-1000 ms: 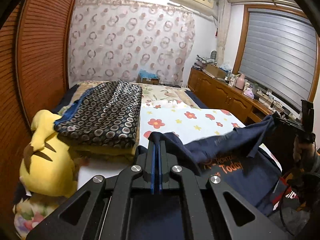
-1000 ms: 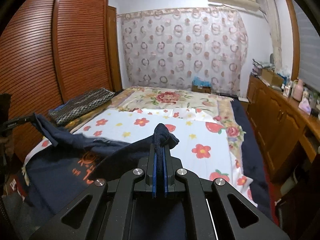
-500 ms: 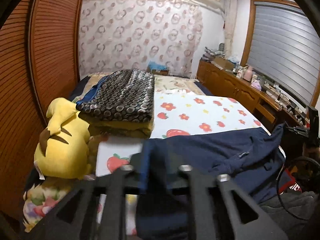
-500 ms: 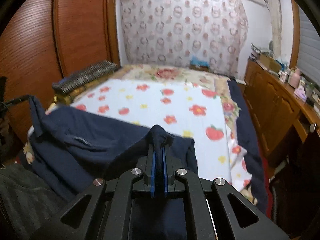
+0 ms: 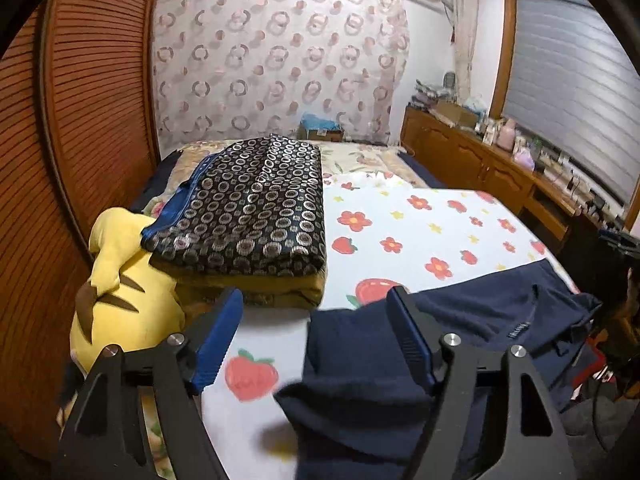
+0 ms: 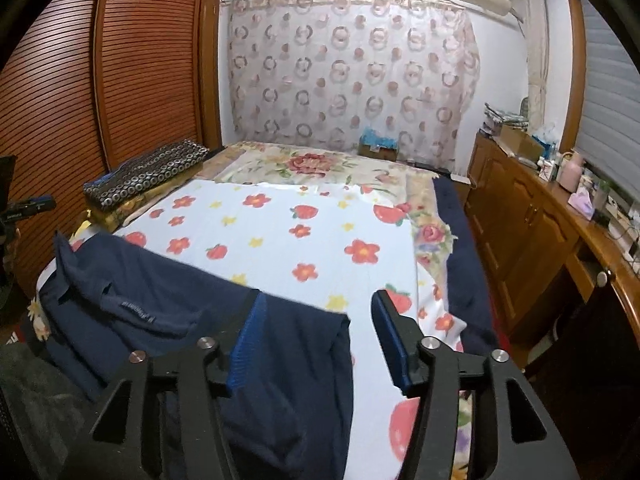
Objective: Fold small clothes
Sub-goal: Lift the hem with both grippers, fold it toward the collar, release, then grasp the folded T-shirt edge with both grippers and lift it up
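Our left gripper has its jaws opening, and the navy garment lies under and between them without being pinched; the blue pads stand clear of the cloth. Our right gripper is the same: jaws opening, with the garment's edge lying loose between the fingers and nothing clamped.

The garment sits spread across the near end of the bed, on the flowered sheet, with its neck label facing up and its near part draping over the bed's edge toward us. The folded dark patterned quilt and the yellow plush toy lie to the left, near but not touching the garment as far as we can tell.

We judge this to be the release after laying the garment flat, so the thing to get right is a clean let-go. We should let both jaws spread fully before lifting, so that no pad drags the cloth and rumples what is already smooth. We lift straight away from the fabric rather than sideways.

For the fold itself, we pick matching points on the left and right edges so the two sides travel together. A wrinkle shows near the collar, so we would flatten that first. The cloth looks soft and limp, so a shallow pinch may slip; we take a firm bite of a single layer.
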